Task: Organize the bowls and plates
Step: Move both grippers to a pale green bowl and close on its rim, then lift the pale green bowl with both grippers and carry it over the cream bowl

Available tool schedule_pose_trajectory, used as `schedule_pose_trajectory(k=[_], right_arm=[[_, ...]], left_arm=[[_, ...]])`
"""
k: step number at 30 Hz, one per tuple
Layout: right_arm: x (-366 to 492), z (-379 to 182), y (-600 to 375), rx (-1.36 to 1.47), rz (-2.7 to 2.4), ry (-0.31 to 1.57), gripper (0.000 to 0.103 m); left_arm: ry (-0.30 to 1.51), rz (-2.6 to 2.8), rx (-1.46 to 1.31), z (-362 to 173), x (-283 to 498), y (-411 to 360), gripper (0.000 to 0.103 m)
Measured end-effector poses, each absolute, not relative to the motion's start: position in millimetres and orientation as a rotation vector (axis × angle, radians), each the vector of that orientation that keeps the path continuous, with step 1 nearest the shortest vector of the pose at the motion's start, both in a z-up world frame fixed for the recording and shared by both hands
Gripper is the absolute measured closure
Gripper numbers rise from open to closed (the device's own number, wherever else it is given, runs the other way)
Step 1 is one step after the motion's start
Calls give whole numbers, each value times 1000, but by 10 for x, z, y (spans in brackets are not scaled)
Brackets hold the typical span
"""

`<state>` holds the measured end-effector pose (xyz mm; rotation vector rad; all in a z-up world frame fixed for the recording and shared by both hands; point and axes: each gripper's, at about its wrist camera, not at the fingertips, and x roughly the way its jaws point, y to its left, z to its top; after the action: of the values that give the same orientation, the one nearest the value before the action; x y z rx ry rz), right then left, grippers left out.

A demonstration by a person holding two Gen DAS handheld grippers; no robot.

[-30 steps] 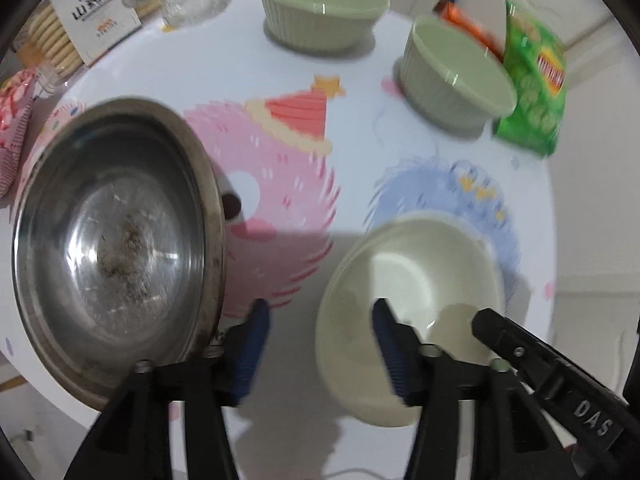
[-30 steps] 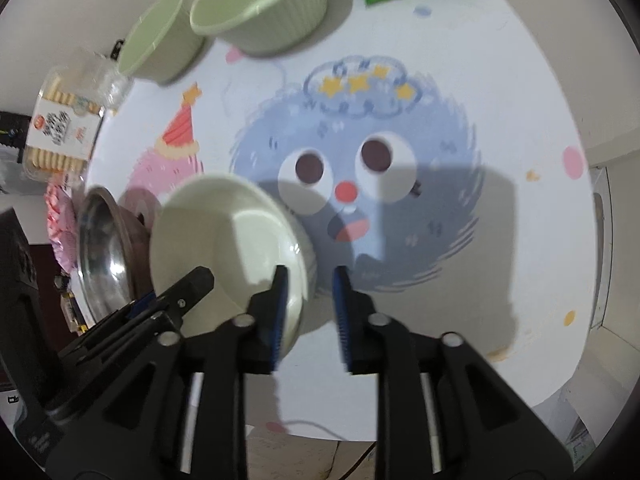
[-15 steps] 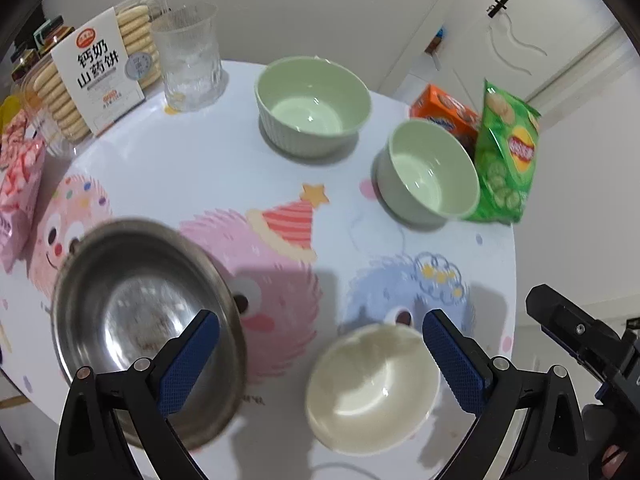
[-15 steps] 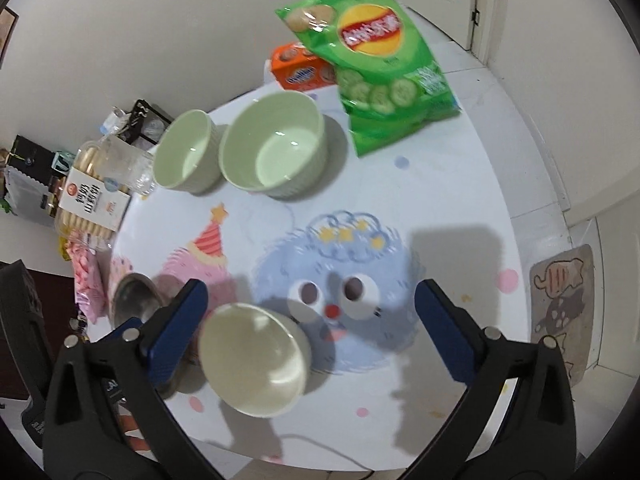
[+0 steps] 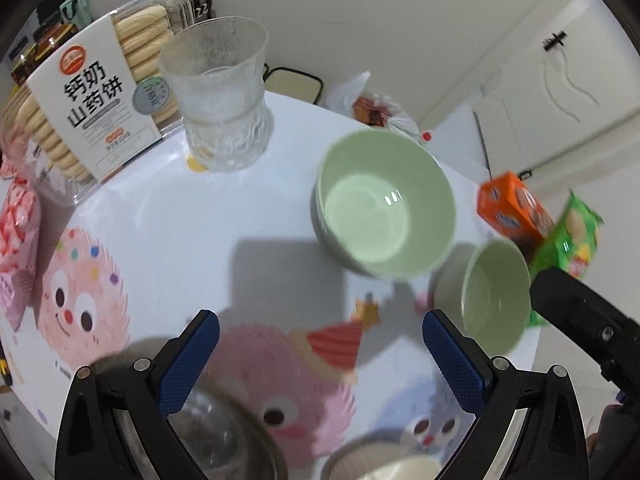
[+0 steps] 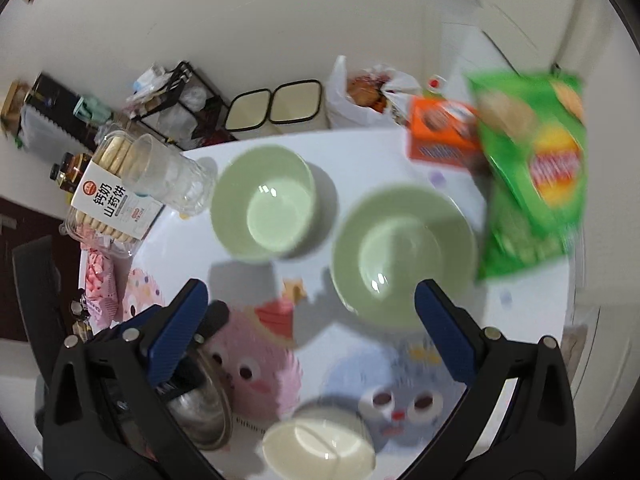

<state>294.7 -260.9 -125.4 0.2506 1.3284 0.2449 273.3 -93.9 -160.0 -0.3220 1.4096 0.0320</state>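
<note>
Two grippers, one in each of the person's hands, hang above the tabletop [image 5: 248, 208] with their blue-padded fingers spread wide and nothing between them. The left gripper [image 5: 320, 354] frames a patch of the cartoon-printed cloth. Beyond its fingers [image 5: 188, 364] sits a wide green bowl [image 5: 384, 200], upright and empty, with a second green bowl [image 5: 494, 294] just beside it toward the right edge. The right gripper [image 6: 310, 310] looks down on the same pair from another angle: there the nearer green bowl [image 6: 404, 254] lies just beyond its right finger [image 6: 442, 340], and the other green bowl [image 6: 262, 198] stands near it, the two apart and not nested.

Closest to the cameras, at the bottom of both views, a cream bowl [image 6: 318, 454] sits on the cloth, and a metal bowl [image 6: 200, 416] lies to its left, partly behind the left gripper's black frame. Neither is held, and the two look close together but separate.

Around the rim are things outside the task: a ribbed glass [image 5: 220, 96], a box of biscuits [image 5: 100, 96], a pink packet [image 5: 18, 224], an orange carton [image 5: 514, 210] and a green crisp bag [image 6: 532, 168].

By the look of it, little is finished: four bowls stand singly and no stack exists. No plates are visible. Gathering and nesting the bowls seems still to come, likely starting with the green pair.
</note>
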Motion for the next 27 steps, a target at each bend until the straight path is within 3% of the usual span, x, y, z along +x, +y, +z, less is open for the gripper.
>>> schedule_pose_trajectory(k=[13,18,23,27], right_arm=[[3755,-1741,-2345,131,341,1443,0],[3826,-1893,-2282,101,366,1476,0],[3851,-2024,-2251,86,374,1504,1],[3868,-2096,-2233,73,365,1522,16]], left_arm=[[1479,146,-421,-2096,3172,-753,2],[1495,160,-421,-2213,3212,-791,11],[1506,161,-429,-2293,3260,-814,30],[1524,146,-451,-2408,3302,-839,43]])
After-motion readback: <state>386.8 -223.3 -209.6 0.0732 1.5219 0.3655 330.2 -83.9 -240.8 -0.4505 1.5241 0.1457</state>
